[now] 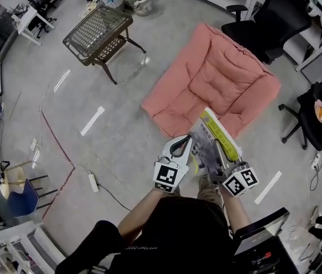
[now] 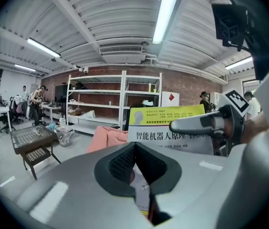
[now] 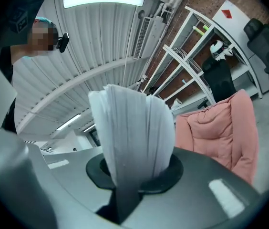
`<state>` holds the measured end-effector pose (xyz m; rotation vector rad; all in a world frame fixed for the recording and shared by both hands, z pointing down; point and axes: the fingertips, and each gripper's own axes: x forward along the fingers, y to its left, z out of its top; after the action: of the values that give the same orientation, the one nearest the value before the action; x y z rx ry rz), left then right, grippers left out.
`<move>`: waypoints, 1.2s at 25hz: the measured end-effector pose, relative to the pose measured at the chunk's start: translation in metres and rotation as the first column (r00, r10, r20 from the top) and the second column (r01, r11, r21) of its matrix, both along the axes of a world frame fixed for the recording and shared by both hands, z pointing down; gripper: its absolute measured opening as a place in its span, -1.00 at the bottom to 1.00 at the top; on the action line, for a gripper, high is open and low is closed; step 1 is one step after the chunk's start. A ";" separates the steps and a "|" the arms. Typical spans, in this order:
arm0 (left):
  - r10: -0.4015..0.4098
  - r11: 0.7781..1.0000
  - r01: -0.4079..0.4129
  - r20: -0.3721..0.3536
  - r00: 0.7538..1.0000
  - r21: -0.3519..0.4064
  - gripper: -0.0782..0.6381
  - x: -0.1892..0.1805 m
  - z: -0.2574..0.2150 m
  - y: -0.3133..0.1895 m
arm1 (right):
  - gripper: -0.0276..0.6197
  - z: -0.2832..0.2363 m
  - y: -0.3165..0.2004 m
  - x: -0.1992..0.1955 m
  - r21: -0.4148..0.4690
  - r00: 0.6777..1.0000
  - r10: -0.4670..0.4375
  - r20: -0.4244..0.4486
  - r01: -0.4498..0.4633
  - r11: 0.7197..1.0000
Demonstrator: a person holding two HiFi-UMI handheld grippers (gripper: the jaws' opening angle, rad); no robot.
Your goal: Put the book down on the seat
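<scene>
A book (image 1: 221, 135) with a yellow and white cover is held upright above the floor, just before the near edge of the pink cushion seat (image 1: 206, 79). My right gripper (image 1: 217, 148) is shut on the book's lower edge, and in the right gripper view the white pages (image 3: 129, 132) fan out from between the jaws. My left gripper (image 1: 185, 142) hangs just left of the book with its jaws together and nothing plainly in them. The left gripper view shows the cover (image 2: 165, 123) facing it, and the seat (image 2: 106, 137) behind.
A metal mesh side table (image 1: 98, 30) stands on the floor left of the seat. Black office chairs (image 1: 269, 16) (image 1: 315, 113) stand behind and right of it. A power strip with its cable (image 1: 92, 181) lies at the left, near a blue stool (image 1: 21, 196).
</scene>
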<state>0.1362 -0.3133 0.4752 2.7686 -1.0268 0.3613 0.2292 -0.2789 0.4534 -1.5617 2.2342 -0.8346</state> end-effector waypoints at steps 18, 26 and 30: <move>0.010 0.998 -0.007 0.054 0.998 -0.058 -0.79 0.017 0.048 -0.012 | -0.66 0.064 -0.028 0.004 -0.091 0.998 -0.057 0.020 0.059 0.994; -0.012 0.993 0.021 0.077 0.997 -0.116 -0.79 0.014 0.099 -0.007 | -0.66 0.125 -0.019 0.006 -0.172 0.998 -0.046 0.053 0.055 0.984; 0.001 0.992 0.010 0.088 0.996 -0.127 -0.79 0.022 0.128 -0.016 | -0.66 0.162 -0.029 0.016 -0.204 0.997 -0.041 0.065 0.054 0.978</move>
<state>0.1578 -0.3297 0.6035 2.6575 -0.9921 0.5327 0.2450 -0.3082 0.6152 -1.5525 2.2096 -1.1431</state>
